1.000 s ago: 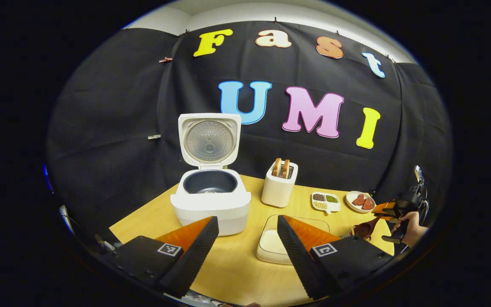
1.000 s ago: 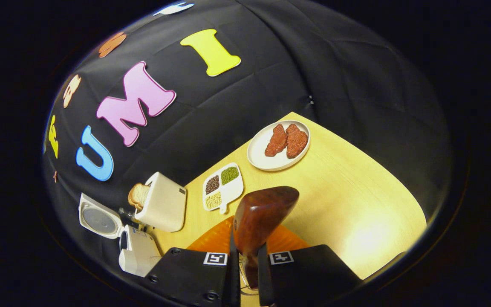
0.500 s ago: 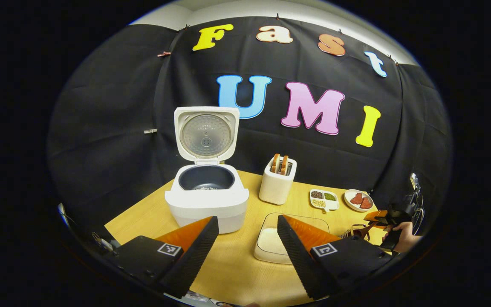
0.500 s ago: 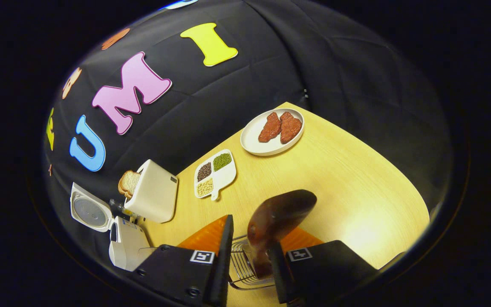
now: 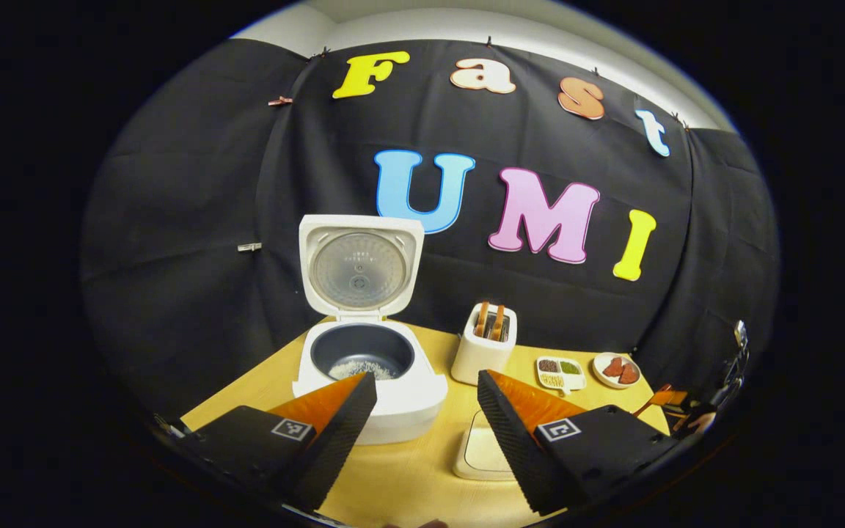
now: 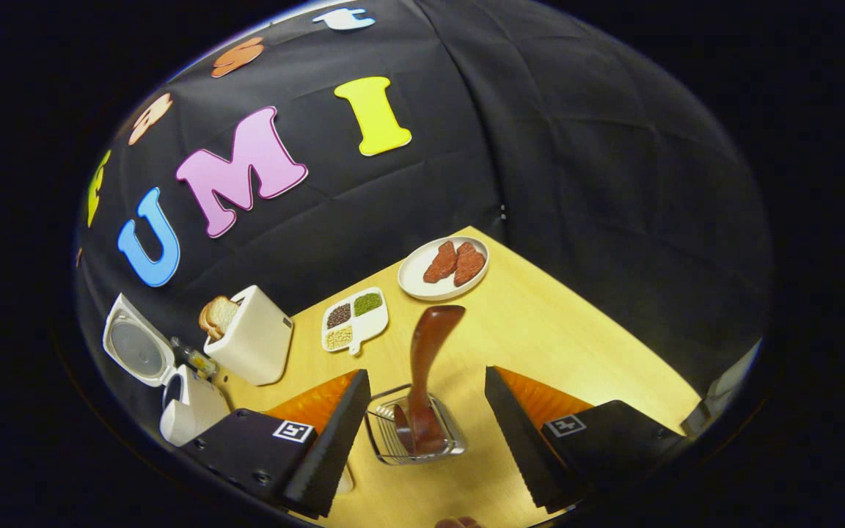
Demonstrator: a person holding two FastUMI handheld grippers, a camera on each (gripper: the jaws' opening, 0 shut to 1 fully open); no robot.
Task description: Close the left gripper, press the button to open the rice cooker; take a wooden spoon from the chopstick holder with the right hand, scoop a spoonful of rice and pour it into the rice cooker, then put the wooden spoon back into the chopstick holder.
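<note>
Since my dark brown wooden spoon [image 6: 426, 367] stands in the wire chopstick holder [image 6: 414, 434], both tongs, right [image 6: 422, 433] and left [image 5: 422, 433], gape wide and empty.

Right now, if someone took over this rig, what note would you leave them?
Left tongs: open, empty, hovering in front of the cooker.
Right tongs: open, empty, either side of the holder.
Cooker lid up; rice in the pot.
Spoon stands in the holder, handle down, bowl up, free of the tongs.
Done: lid opened, rice poured, spoon returned.
Left: nothing but drawing both tongs clear.
</note>
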